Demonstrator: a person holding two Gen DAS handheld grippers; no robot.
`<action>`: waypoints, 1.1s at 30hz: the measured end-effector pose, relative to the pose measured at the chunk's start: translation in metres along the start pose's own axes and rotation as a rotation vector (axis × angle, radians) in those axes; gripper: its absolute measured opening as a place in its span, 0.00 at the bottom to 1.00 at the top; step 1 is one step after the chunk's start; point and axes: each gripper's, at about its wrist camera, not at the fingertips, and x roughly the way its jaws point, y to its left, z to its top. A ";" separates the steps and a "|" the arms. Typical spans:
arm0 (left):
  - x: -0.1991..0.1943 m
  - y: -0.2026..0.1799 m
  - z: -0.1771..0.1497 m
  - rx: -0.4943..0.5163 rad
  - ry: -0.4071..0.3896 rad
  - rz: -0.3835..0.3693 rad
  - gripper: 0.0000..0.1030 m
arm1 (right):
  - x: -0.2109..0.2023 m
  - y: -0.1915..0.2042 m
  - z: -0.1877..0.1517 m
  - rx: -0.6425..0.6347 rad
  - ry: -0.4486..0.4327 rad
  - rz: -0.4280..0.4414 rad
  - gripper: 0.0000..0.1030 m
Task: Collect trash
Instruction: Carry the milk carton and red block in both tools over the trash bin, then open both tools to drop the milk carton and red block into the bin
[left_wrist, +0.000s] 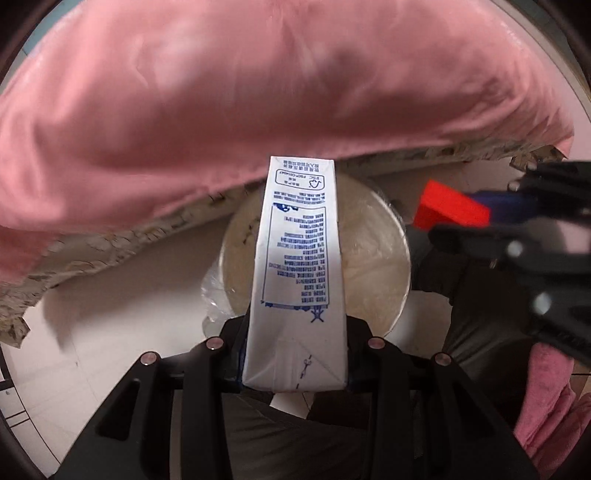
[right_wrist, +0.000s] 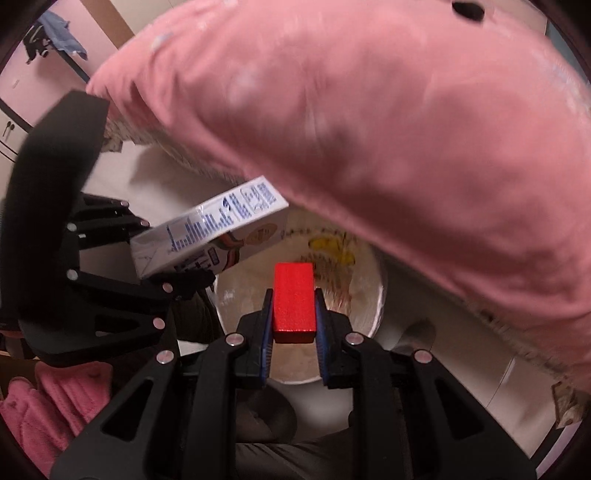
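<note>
We see a white carton (left_wrist: 297, 258) with blue writing on its side. The print is tiny and upside down, so we cannot read most of it; near the far end there may be the letters "FSC" beside a small tree mark. Our left gripper (left_wrist: 295, 354) pinches this carton at its near end, and the carton sticks out away from us, over a round white bin (left_wrist: 373, 258) lined with a clear bag. To the right, our right gripper (right_wrist: 294, 314) squeezes a red block (right_wrist: 294, 301) tight between its blue pads (right_wrist: 266, 325). The block hangs over the same bin, which has yellow marks inside. A big pink cloth (right_wrist: 369, 129) hangs over a table edge above both.
</note>
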 end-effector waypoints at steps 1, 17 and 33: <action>0.006 0.000 0.001 -0.003 0.011 -0.004 0.38 | 0.006 0.000 -0.001 0.002 0.014 -0.001 0.21; 0.099 0.004 0.026 -0.060 0.197 -0.057 0.38 | 0.099 -0.028 -0.002 0.122 0.200 0.013 0.21; 0.155 0.005 0.043 -0.102 0.318 -0.074 0.50 | 0.158 -0.041 -0.001 0.137 0.315 -0.007 0.25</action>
